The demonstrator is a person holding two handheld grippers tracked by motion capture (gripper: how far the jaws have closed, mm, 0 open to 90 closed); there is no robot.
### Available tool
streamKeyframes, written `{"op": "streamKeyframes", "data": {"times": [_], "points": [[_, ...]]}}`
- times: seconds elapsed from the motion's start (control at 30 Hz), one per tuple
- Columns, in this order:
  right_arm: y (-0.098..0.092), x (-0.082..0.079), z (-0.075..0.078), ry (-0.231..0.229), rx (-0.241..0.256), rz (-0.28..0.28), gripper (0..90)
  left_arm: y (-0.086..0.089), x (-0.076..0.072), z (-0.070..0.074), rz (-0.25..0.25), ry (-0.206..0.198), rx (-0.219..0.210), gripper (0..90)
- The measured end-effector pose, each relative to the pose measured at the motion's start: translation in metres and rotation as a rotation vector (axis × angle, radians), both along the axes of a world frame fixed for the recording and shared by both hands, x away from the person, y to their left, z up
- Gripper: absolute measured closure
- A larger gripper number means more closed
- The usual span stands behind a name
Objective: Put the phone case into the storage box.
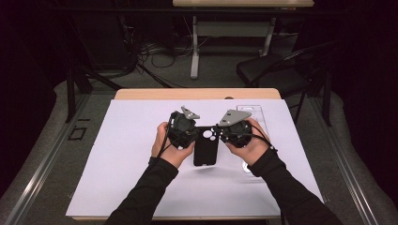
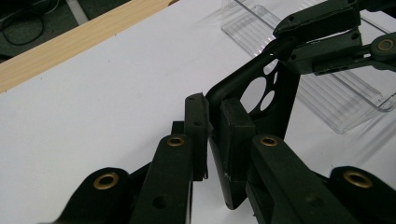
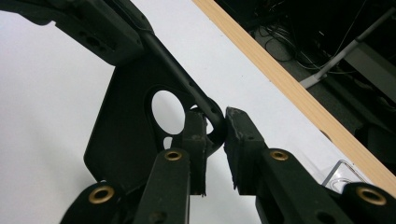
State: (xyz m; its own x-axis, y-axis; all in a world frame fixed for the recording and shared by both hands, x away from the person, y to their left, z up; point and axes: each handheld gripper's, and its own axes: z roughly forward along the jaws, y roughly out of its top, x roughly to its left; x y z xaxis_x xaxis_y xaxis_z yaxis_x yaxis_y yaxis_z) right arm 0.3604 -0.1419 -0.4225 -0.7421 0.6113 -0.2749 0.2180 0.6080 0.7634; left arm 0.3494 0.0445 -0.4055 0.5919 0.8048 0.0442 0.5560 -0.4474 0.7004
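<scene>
Two grippers hold one thing between them — a black phone case (image 1: 205,147) with round camera cut-outs, lifted just off the white worktop (image 1: 126,154) near its middle, a little toward the far edge. The left gripper (image 1: 193,136) pinches the case's left rim near the top corner; in the left gripper view its jaws stand narrow, closed onto that thin edge (image 2: 215,122). The right gripper (image 1: 220,132) takes the opposite top corner, and in the right gripper view its jaws are likewise narrow, clamped on the rounded rim (image 3: 215,122) beside the large cut-out.

A clear plastic tray (image 1: 256,115) lies near the worktop's far right corner, just beyond the right gripper and apart from the case.

The step in hand looks like a two-handed carry or a turning of the case — both grips are set, and the case hangs free below them. The next move probably calls for both hands to travel together at the same pace, since the rim is thin and flexible; if one hand leads, the case could twist or slip out of a jaw. Should the clear tray be the goal, the case would have to be swung toward the far right corner and levelled before either grip lets go.
</scene>
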Motion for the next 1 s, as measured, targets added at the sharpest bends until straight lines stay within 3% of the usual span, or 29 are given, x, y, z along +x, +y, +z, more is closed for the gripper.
{"op": "streamKeyframes", "data": {"times": [0.43, 1.0], "points": [[0.0006, 0.0017, -0.0002, 0.029, -0.011, -0.015, 79.5, -0.0036, -0.0028, -0.0010, -0.006, -0.015, 0.019, 83.4], [0.0005, 0.0015, 0.0005, 0.023, -0.032, -0.023, 80.8, -0.0037, -0.0034, -0.0019, -0.014, -0.015, 0.009, 83.1]]}}
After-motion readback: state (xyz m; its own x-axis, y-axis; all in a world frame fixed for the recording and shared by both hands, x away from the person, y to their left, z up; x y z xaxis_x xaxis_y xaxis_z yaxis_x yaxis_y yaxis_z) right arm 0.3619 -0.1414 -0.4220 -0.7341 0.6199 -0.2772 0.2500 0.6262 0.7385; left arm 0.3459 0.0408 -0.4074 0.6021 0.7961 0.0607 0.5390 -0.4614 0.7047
